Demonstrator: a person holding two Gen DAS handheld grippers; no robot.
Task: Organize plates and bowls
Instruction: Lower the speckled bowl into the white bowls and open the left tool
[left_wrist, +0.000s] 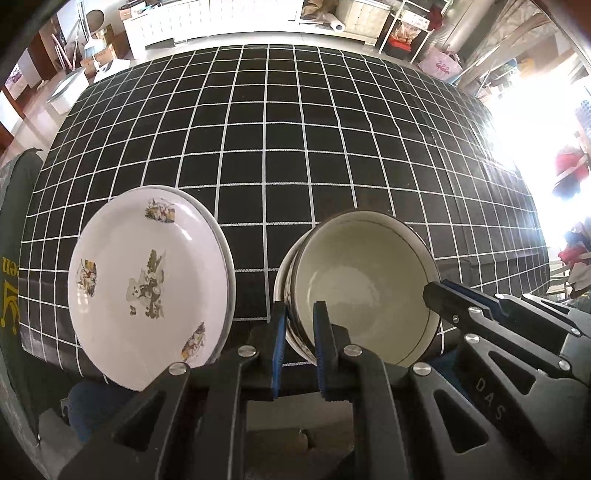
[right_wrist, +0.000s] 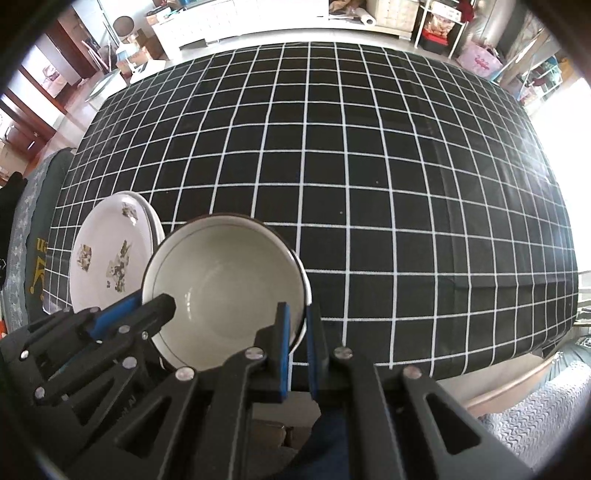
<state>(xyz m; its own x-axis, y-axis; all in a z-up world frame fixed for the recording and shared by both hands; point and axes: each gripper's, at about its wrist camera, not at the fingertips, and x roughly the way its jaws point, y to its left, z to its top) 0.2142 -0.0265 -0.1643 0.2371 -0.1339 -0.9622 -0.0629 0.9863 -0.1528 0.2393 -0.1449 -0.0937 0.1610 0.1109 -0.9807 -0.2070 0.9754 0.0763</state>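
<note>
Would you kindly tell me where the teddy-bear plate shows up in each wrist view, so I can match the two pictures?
Left wrist view: the teddy-bear plate fills the lower left, left of the left gripper, which clamps the bowl rim.
Right wrist view: the plate sits at the left edge, partly hidden behind the bowl that the right gripper clamps.
Shared landmark: the black grid tablecloth.

tablecloth (left_wrist: 295, 147): I saw black with a white grid
plate (left_wrist: 147, 280): white, bear prints
bowl (left_wrist: 365, 284): cream, dark rim
</note>
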